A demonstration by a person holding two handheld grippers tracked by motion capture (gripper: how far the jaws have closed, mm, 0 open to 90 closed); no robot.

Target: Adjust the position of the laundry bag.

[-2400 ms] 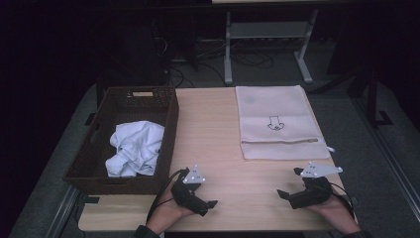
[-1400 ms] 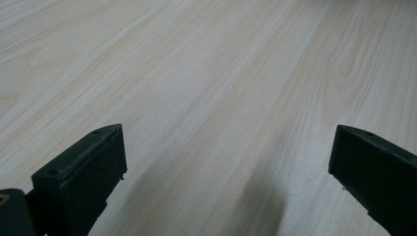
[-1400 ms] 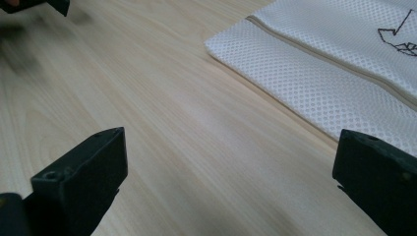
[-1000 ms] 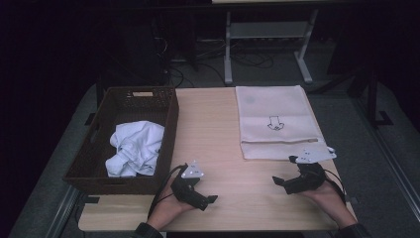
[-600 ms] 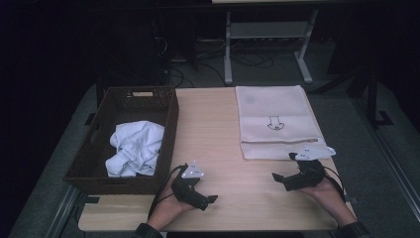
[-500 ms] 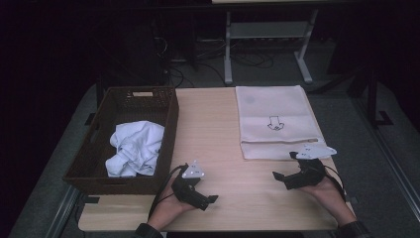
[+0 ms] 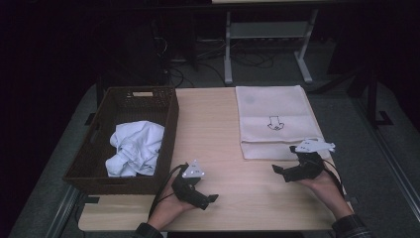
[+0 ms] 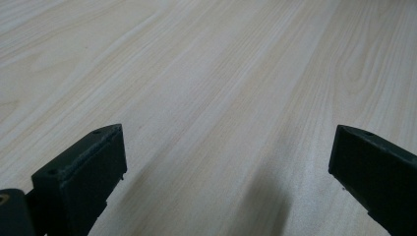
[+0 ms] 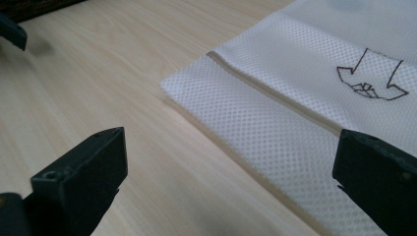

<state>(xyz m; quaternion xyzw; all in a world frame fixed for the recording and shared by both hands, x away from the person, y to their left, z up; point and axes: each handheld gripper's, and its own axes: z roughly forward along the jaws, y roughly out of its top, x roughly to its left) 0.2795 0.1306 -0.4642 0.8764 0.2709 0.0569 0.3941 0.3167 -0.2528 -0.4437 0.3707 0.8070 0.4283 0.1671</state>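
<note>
Right gripper [image 7: 281, 171] is hovering in the lower right of the high view, just off the near left corner of the mesh bag [image 7: 275, 121], jaws spread wide with nothing between them. In the right gripper view [image 9: 226, 187] the bag [image 9: 314, 98] is filling the upper right of the frame, its hem edge running diagonally from centre to lower right, one jaw over wood, the other over mesh; touching or not, cannot tell. Bare table [image 7: 208, 124] is lying open to the frame left of the bag.

Left gripper [image 7: 210, 198] is resting low at lower centre of the high view, jaws spread apart, only bare wood [image 8: 221, 98] ahead of it in its own view [image 8: 226, 182]. Basket [image 7: 168, 124] is sitting at frame left, its right wall just beside the left hand, white cloth [image 7: 133, 146] bunched inside. Wide wood strip is staying open between basket and bag.

Against the earliest frame, the right gripper has been moving up the frame toward the bag's near edge; the left gripper, basket, cloth and bag are staying put.
</note>
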